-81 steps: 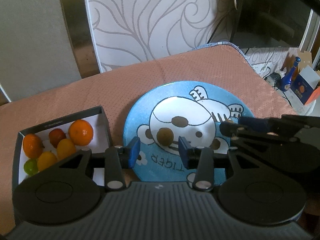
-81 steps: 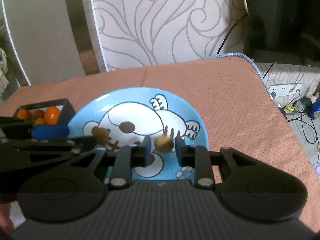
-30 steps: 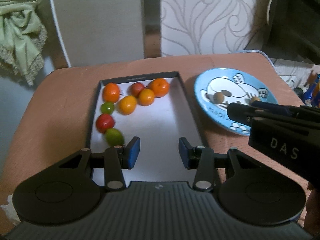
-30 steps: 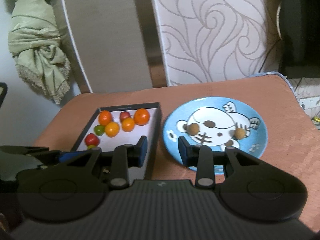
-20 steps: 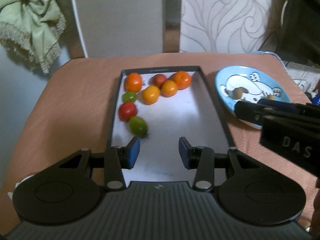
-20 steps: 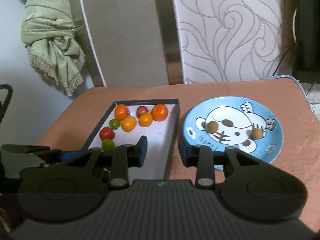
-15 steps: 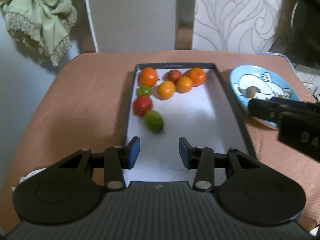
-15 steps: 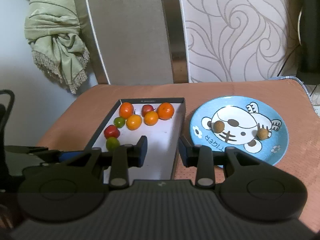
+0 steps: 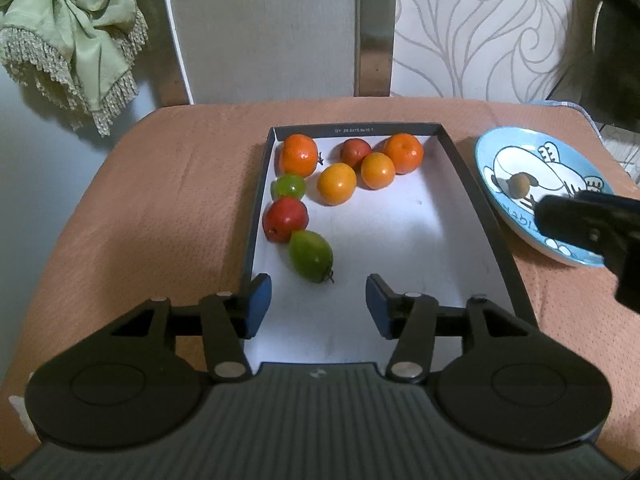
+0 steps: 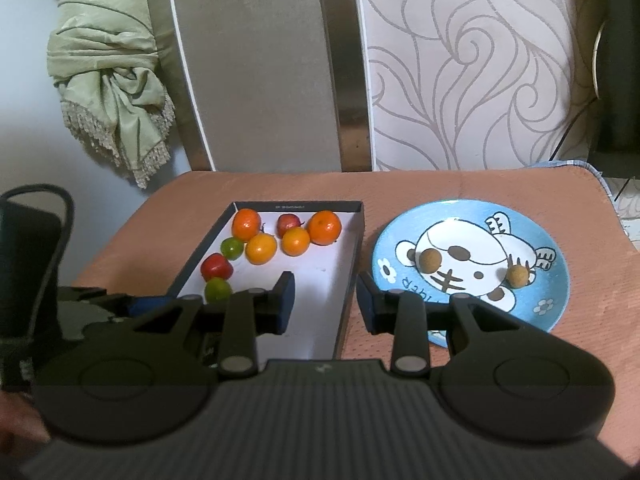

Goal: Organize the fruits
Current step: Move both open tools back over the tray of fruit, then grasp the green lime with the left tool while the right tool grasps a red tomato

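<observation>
A black-walled box (image 9: 464, 168) (image 10: 354, 260) with a white floor holds several fruits: oranges, red ones and green ones. The nearest is a green fruit (image 9: 311, 255) (image 10: 218, 290), beside a red fruit (image 9: 285, 219) (image 10: 216, 266). My left gripper (image 9: 318, 304) hovers over the box's near end, its jaws opening, with nothing between them; the green fruit lies just ahead. To the right, a blue tiger plate (image 10: 552, 280) (image 9: 486, 152) carries two small brown fruits (image 10: 430, 260) (image 10: 519, 275). My right gripper (image 10: 325, 300) stands open and empty over the box's right wall.
Both box and plate rest on a table under a salmon-pink cloth (image 9: 168, 208). Behind the table stand a grey chair back (image 10: 256, 64) and a swirl-patterned one (image 10: 460, 60). A green fringed cloth (image 10: 108, 68) hangs at the left. The right gripper's dark body (image 9: 592, 224) crosses the plate.
My left gripper has swung from the plate to the box, come down toward the green fruit, and its jaws have widened. The right gripper has pulled back from the plate, leaving a brown fruit there.
</observation>
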`<state>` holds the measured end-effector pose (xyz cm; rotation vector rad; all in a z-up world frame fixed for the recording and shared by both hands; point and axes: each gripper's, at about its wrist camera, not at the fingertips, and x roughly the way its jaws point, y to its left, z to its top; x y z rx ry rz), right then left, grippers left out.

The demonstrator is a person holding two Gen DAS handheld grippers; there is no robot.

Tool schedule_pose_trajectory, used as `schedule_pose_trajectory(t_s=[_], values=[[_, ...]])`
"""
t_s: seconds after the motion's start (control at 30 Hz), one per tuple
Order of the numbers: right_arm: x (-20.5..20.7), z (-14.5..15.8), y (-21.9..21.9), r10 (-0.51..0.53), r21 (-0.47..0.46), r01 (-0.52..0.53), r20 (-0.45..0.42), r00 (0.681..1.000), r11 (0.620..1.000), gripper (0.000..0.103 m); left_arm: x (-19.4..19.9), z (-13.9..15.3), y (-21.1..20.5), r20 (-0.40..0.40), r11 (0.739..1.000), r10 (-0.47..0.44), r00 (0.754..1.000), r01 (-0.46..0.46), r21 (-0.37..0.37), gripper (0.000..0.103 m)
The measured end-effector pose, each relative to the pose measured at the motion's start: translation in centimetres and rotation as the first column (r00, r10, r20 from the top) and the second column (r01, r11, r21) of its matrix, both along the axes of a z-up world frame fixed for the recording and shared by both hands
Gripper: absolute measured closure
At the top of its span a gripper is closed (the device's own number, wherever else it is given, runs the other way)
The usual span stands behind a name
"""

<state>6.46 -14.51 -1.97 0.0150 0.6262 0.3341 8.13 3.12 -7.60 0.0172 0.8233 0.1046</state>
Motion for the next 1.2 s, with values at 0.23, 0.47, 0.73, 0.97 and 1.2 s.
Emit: schedule_pose_trajectory(t_s=[0.23, 0.47, 0.73, 0.97, 1.2], values=[[0.1, -0.1, -0.1, 0.001, -0.014, -0.001, 0.001, 1.0, 1.0, 0.066, 2.0, -0.8, 0.0, -0.016, 1.0, 0.007, 1.0, -0.007, 0.006, 0.044], [0.4, -0.2, -0.2, 0.0, -0.025, 0.0, -0.004, 1.0, 1.0, 0.066, 3.5, -1.7, 0.6, -0.035, 1.0, 0.014, 0.999, -0.014, -0.007, 0.044], [0.6, -0.4, -0.1, 0.003, -0.026, -0.004, -0.013, 1.0, 1.0, 0.066, 4.1, -2.0, 0.3, -0.045, 1.0, 0.001, 0.999, -0.001, -0.012, 0.044], [0.7, -0.4, -0.1, 0.004, -0.024, -0.004, -0.015, 1.0, 1.0, 0.066, 4.3, -2.1, 0.3, -0.042, 1.0, 0.001, 0.999, -0.002, -0.009, 0.052], [0.5, -0.3, -0.1, 0.011, -0.022, -0.012, -0.013, 1.0, 1.0, 0.067, 4.3, -2.1, 0.7, -0.046, 1.0, 0.016, 0.999, -0.017, -0.019, 0.069]])
